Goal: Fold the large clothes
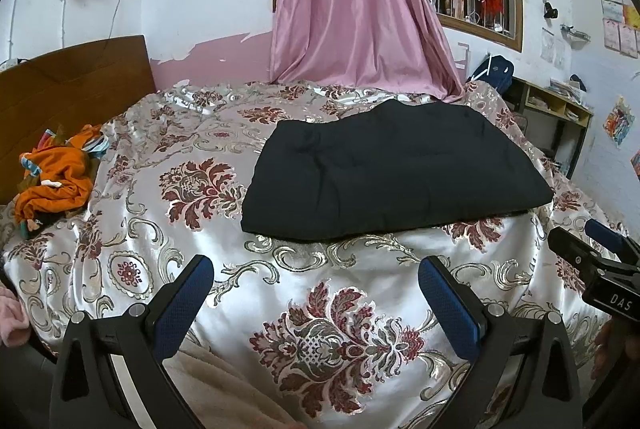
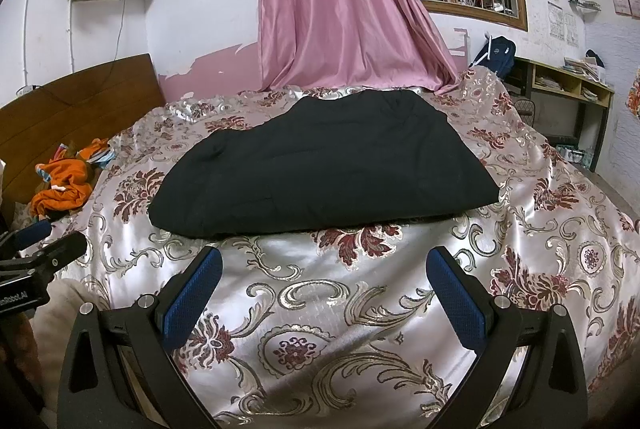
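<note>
A large black garment [image 1: 396, 169] lies folded into a thick rectangle on the floral satin bedspread [image 1: 320, 293]; it also shows in the right wrist view [image 2: 320, 165]. My left gripper [image 1: 316, 269] is open and empty, held above the bedspread short of the garment's near edge. My right gripper [image 2: 324, 261] is open and empty, also just short of the near edge. The right gripper shows at the right edge of the left wrist view [image 1: 600, 257], and the left gripper shows at the left edge of the right wrist view [image 2: 36, 245].
A crumpled orange garment [image 1: 60, 177] lies by the wooden headboard [image 1: 72, 85] at the left. A pink curtain [image 1: 356, 9] hangs behind the bed. A desk with shelves [image 1: 560, 109] stands at the right wall. A beige blanket [image 1: 224, 389] lies at the near edge.
</note>
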Tool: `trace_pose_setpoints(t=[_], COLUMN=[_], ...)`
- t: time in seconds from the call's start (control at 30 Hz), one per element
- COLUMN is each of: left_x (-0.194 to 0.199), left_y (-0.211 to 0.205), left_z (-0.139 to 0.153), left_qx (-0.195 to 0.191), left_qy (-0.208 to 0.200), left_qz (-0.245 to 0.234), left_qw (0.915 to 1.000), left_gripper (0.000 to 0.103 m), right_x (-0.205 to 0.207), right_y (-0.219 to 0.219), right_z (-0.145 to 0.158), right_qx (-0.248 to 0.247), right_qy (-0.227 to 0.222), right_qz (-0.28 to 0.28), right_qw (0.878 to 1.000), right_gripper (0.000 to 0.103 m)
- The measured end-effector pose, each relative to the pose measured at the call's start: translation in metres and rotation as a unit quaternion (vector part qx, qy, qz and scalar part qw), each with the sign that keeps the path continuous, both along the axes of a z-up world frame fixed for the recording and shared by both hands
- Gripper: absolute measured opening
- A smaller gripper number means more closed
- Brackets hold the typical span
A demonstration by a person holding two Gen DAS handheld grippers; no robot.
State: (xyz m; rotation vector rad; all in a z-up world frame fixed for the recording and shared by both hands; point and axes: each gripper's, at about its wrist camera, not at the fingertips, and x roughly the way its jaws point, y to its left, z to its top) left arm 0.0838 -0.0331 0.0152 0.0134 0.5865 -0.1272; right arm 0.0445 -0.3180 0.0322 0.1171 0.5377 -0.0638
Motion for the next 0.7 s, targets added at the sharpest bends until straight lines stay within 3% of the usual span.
trace_pose_setpoints(t=[0.7], left_x=[0.0013], left_y=[0.0009], left_z=[-0.0032], left_qx=[-0.001], left_qy=[0.001], left_qz=[-0.002], left_qw=[1.0000], left_gripper=[0.103], right_x=[-0.0027], right_y=[0.0043], right_z=[-0.0084], right_qx=[0.002], right_qy=[0.006], right_qz=[0.000], right_qw=[1.000], right_gripper=[0.100])
